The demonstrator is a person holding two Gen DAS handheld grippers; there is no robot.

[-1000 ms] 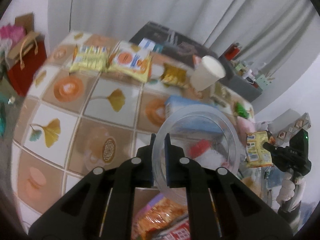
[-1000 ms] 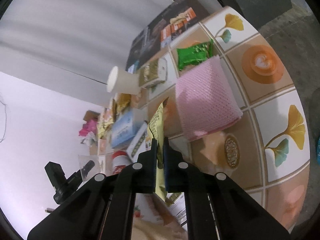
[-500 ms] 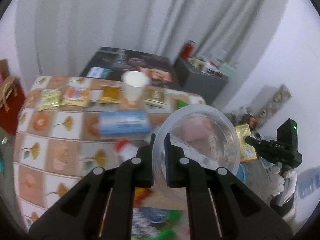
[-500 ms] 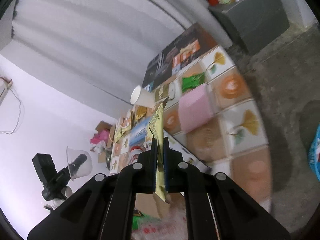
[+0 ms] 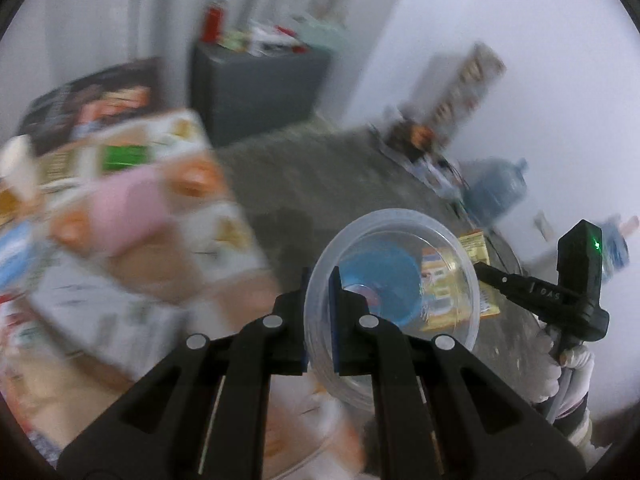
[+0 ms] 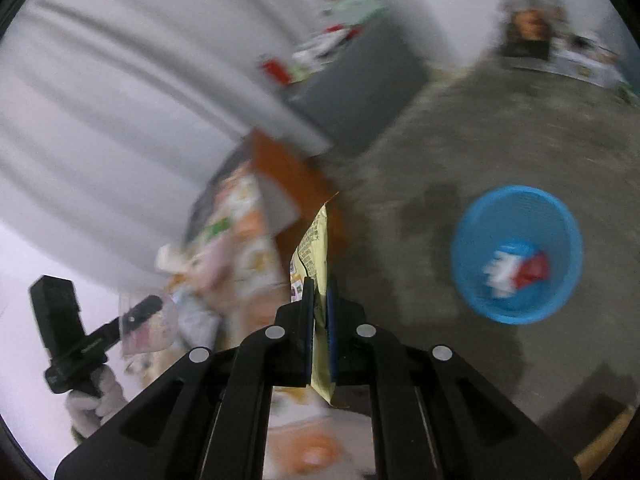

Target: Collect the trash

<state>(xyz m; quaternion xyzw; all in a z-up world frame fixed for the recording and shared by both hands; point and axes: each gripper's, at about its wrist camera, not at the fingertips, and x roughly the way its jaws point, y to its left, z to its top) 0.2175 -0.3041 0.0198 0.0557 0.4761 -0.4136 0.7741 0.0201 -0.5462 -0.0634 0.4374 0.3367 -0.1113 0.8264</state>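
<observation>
Both views have swung off the cluttered tiled surface (image 5: 224,216) toward the floor, so dumping looks near. One round blue plastic basket (image 6: 516,254) waits there. The left claw (image 5: 320,312) pinches one clear plastic bowl (image 5: 392,300); the right claw (image 6: 319,312) pinches one yellow snack wrapper (image 6: 314,248).

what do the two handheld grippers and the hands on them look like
Both grippers are matte black plastic. The left gripper and right gripper each have angular linkage arms with round silver pivot pins and thin blue pads lining the jaws. Seen from the left, the right one carries a black box with a green light. White knitted gloves cover the right hand and left hand.
</observation>
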